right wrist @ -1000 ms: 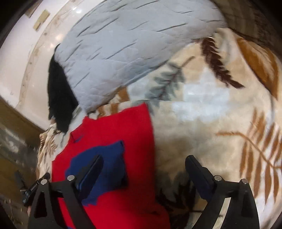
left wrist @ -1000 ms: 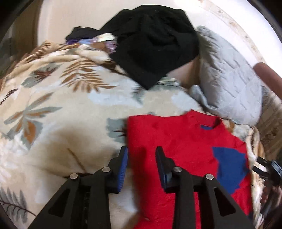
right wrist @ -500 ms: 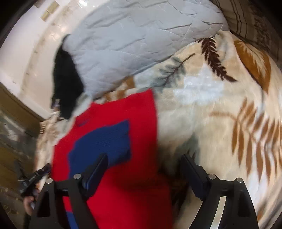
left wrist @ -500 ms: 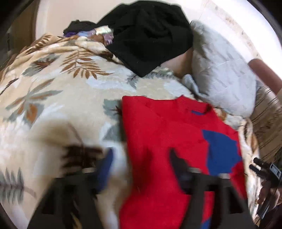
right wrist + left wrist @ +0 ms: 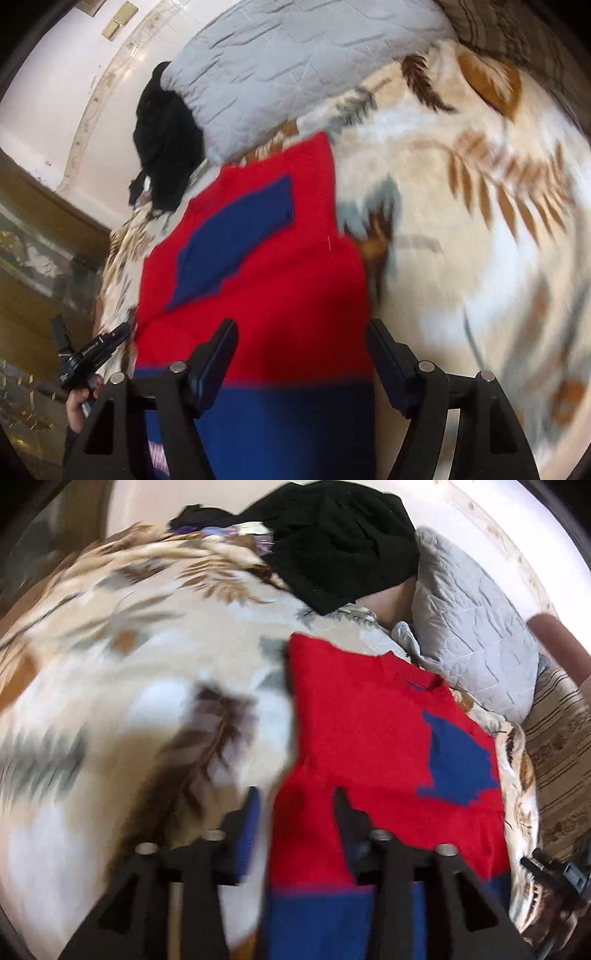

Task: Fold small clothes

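Observation:
A small red sweater (image 5: 369,746) with a blue patch and a blue lower band lies flat on a leaf-patterned blanket (image 5: 129,686). My left gripper (image 5: 295,812) is open and empty, its fingers straddling the sweater's left edge near the blue band. In the right wrist view the same sweater (image 5: 280,288) lies with its collar away from me. My right gripper (image 5: 301,350) is open and empty, its fingers spanning the sweater's right part just above the blue band. Both views are blurred by motion.
A black garment (image 5: 343,542) lies heaped at the far end of the blanket, also seen in the right wrist view (image 5: 166,144). A grey quilted pillow (image 5: 472,638) lies beside the sweater's collar. The blanket (image 5: 480,229) spreads wide to the right.
Both grippers have pulled back along the sweater towards its hem, so the blue band now shows. The left gripper's fingers have spread wider; the right gripper's have narrowed slightly.

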The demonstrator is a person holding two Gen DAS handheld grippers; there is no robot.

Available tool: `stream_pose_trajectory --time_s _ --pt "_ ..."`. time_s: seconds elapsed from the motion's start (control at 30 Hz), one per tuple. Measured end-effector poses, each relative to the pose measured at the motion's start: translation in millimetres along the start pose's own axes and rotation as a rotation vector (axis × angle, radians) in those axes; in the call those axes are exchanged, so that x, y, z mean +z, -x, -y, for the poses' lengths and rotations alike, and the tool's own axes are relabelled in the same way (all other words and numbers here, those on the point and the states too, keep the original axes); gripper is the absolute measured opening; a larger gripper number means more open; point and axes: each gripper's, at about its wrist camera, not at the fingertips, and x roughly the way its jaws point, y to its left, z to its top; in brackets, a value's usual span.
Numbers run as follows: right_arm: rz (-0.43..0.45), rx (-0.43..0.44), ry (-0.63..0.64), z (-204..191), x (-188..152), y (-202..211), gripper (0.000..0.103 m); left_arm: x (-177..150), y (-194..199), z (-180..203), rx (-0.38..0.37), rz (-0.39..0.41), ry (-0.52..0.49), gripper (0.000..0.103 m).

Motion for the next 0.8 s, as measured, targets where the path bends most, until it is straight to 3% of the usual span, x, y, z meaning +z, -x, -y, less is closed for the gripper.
stream_pose_trajectory --time_s 0.1,0.37,0.67,0.77,0.8 --pt "-0.054 0.035 -0.027 14.5 -35.3 19.2 0.075 -42.9 29.4 -11.7 -0.045 -0.017 0.014 0.063" --pt "-0.116 0.083 -0.066 31.6 -110.6 33.4 0.075 -139.2 81.9 -9.0 -0.118 -0.094 0.011 0.066" --pt "-0.110 0.115 -0.101 36.9 -137.0 31.4 0.074 -177.8 79.7 -0.3 -0.097 -0.178 -0.014 0.066" --pt "-0.106 0.100 -0.080 34.3 -140.4 35.7 0.061 -180.4 77.2 -5.9 -0.093 -0.185 0.022 0.065" --pt "-0.109 0.086 -0.064 32.3 -141.4 35.6 0.049 -180.2 75.5 -9.3 -0.092 -0.190 0.040 0.065"
